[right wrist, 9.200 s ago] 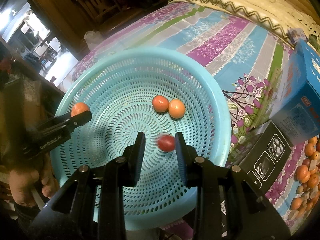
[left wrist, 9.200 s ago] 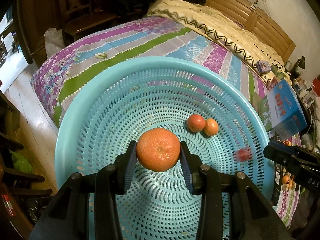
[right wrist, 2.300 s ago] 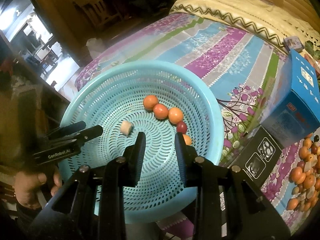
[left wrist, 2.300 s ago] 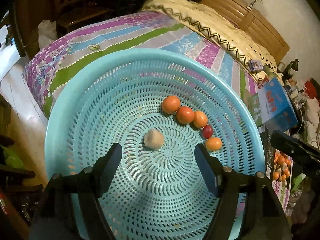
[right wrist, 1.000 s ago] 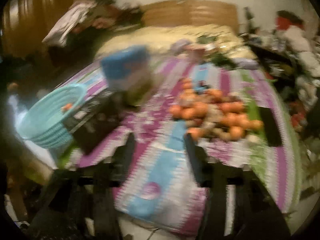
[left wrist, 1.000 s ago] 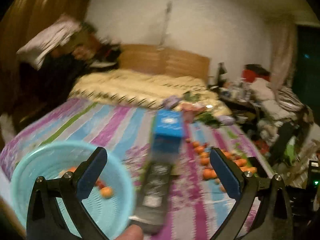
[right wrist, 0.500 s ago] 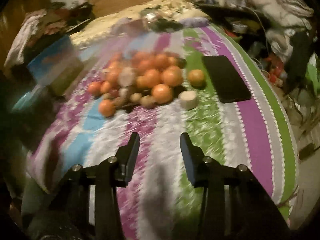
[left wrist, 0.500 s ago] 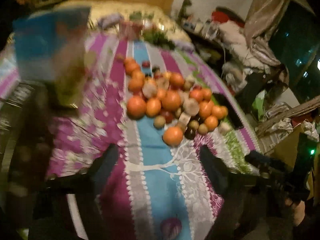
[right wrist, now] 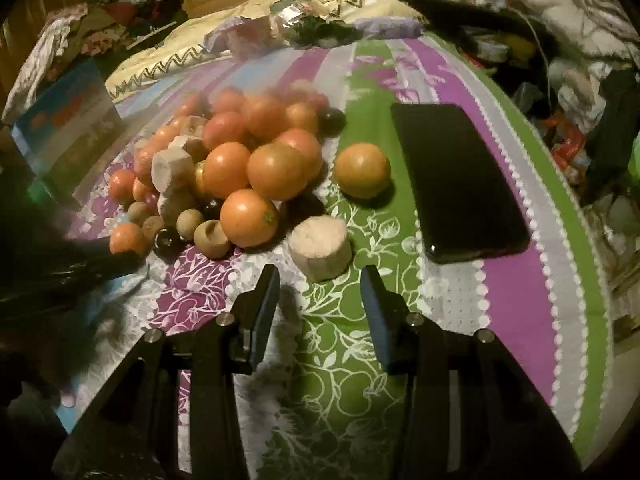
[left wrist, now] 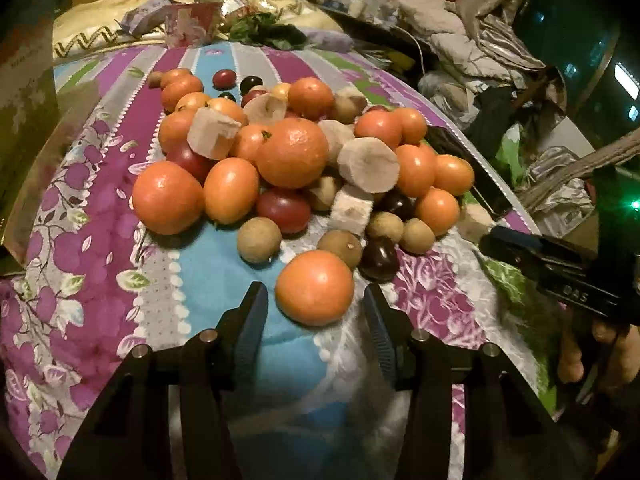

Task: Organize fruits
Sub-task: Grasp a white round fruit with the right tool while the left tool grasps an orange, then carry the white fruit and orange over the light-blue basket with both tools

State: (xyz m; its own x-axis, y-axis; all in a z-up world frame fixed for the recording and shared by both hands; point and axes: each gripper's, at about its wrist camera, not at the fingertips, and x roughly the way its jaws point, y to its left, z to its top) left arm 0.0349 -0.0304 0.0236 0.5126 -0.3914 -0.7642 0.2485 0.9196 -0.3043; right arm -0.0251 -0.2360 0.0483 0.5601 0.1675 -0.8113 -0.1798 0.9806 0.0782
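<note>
A pile of fruit (left wrist: 288,152) lies on the striped bedspread: oranges, red and dark cherry tomatoes, brown longans and pale cut chunks. My left gripper (left wrist: 314,306) is open, its fingers on either side of the nearest orange (left wrist: 314,288), not closed on it. My right gripper (right wrist: 318,292) is open and empty, just short of a pale cut chunk (right wrist: 320,248) at the pile's near edge. The pile also shows in the right wrist view (right wrist: 240,168). A lone orange (right wrist: 362,170) sits to its right.
A black phone (right wrist: 456,176) lies flat on the bedspread to the right of the fruit. A blue box (right wrist: 68,120) stands at the left. Clothes and clutter (left wrist: 460,40) crowd the bed's far side. The right gripper's tip (left wrist: 540,258) shows in the left wrist view.
Both grippers swung away from the blue basket to the fruit pile. Over the last half second they moved in close, the left around the nearest orange, the right up to the pale chunk.
</note>
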